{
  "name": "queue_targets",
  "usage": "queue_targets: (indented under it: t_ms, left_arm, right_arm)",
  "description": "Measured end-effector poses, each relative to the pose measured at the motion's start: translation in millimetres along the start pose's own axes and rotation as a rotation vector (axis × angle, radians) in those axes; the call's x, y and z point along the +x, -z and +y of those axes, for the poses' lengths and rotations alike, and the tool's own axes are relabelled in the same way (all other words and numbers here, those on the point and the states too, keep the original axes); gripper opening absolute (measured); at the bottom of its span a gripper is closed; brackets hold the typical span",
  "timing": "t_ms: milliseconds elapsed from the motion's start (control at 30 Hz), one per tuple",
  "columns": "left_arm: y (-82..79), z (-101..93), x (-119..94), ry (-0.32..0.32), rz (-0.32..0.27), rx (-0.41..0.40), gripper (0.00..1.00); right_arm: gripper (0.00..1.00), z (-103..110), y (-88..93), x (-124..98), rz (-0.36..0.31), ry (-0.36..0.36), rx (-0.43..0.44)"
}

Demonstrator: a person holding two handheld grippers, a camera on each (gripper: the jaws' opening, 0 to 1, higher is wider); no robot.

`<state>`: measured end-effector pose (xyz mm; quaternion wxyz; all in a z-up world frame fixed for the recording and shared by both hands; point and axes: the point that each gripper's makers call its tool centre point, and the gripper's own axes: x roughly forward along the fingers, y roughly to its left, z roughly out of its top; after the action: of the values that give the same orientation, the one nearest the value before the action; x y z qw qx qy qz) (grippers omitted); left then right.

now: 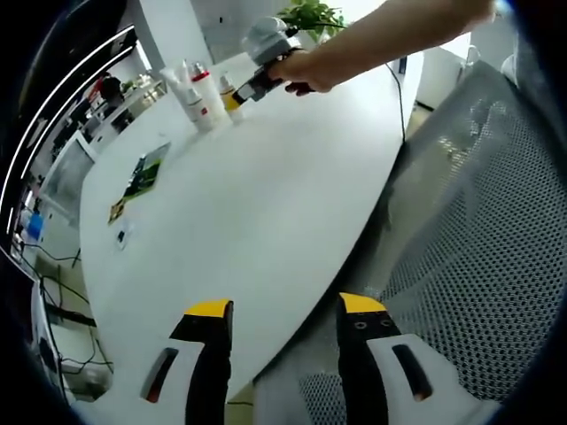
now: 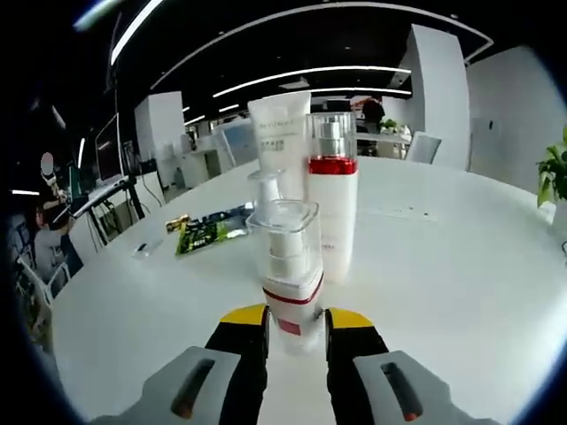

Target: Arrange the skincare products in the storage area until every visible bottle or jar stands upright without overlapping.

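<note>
In the right gripper view, the right gripper (image 2: 295, 320) is closed narrowly on the base of a small clear-capped bottle (image 2: 285, 266), which stands upright on the white desk (image 2: 461, 266); the contact area is partly hidden by the jaws. Just behind it stand a taller red-banded bottle (image 2: 332, 199) and a white tube (image 2: 279, 133), the tube's lower part hidden. In the left gripper view, the left gripper (image 1: 285, 310) hangs wide open and holds nothing at the desk edge, above a mesh chair (image 1: 496, 257), well apart from the products, which are small there and hard to tell apart
</note>
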<state>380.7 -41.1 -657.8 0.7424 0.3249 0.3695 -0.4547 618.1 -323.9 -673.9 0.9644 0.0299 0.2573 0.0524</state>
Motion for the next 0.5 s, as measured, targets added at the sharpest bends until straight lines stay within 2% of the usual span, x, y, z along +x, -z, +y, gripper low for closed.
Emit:
queue_targets:
  t_ms: [233,500]
  left_arm:
    - [0.0,-0.4,-0.1,0.002,0.001,0.001,0.43]
    - [0.5,-0.8,0.2,0.004,0.005,0.003,0.43]
  right_arm:
    - [0.13,-7.7,-2.4,2.8,0.004,0.015,0.0]
    - [0.12,-9.8,-3.6,5.3,-0.002,0.019,-0.008]
